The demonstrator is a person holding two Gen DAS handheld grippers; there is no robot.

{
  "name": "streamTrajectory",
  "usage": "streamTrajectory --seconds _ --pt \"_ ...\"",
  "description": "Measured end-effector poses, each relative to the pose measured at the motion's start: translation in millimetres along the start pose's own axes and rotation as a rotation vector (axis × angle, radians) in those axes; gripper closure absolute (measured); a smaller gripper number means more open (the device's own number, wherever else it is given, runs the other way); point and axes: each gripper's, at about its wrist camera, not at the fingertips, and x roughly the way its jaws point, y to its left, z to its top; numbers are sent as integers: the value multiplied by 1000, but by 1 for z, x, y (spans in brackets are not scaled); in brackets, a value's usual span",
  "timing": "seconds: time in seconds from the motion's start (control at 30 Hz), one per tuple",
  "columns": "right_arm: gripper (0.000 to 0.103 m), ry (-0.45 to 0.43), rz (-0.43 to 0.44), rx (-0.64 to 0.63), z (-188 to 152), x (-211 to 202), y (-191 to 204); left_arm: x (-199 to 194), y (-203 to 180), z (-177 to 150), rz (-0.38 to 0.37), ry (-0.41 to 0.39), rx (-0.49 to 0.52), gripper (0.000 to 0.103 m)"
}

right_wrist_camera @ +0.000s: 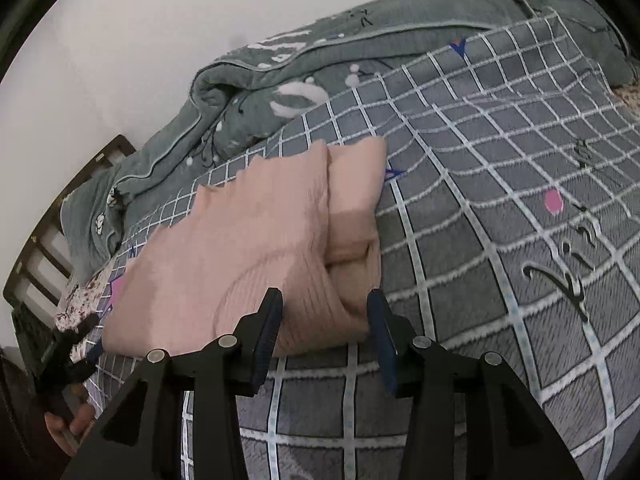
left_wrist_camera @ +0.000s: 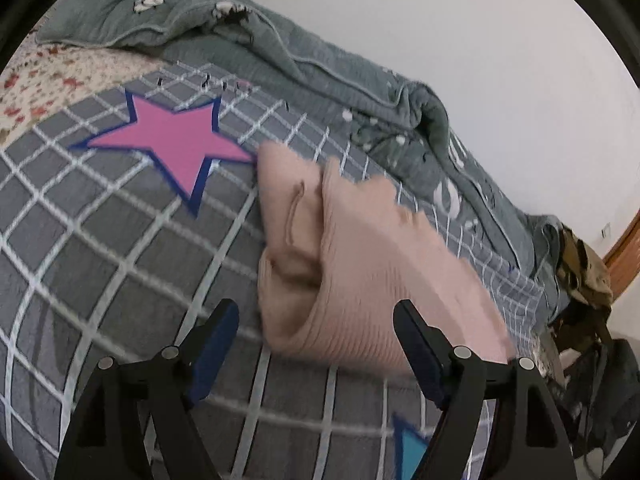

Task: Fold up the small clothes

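Pink ribbed knit garment lies folded on grey checked bedspread, near edge, layers stacked, likely fold done. Left gripper wide, empty, straddling the hem without contact. Right gripper moderately apart, nothing pinched, at garment's near corner. Both angled downward toward bed.

Both wrist cams close, angled down, sharing pink garment

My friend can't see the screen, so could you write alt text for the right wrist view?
A folded pink knit garment lies on a grey checked bedspread, its near edge just beyond the open right gripper, whose black fingers clamp nothing. A rumpled grey-green quilt lies behind it against a white wall.
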Motion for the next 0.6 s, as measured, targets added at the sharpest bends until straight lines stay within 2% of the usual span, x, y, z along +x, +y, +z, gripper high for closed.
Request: streamTrajectory --seconds 0.2,0.27,0.37,0.4,0.43,0.6 --pt "59 20 -11 35 1 6 -5 5 4 -4 -8 23 8 23" --pt "59 23 -20 27 1 9 -5 7 2 -3 1 8 14 24" --pt "59 23 -35 2 1 12 -1 12 -5 -3 34 -14 47 37" --pt "59 25 -40 -6 0 13 0 16 -7 -2 44 -10 58 47" --pt "59 26 -46 -14 0 14 1 19 -7 -2 41 -3 55 51" --pt "61 26 -75 -63 1 23 4 28 6 3 -1 8 -45 69"
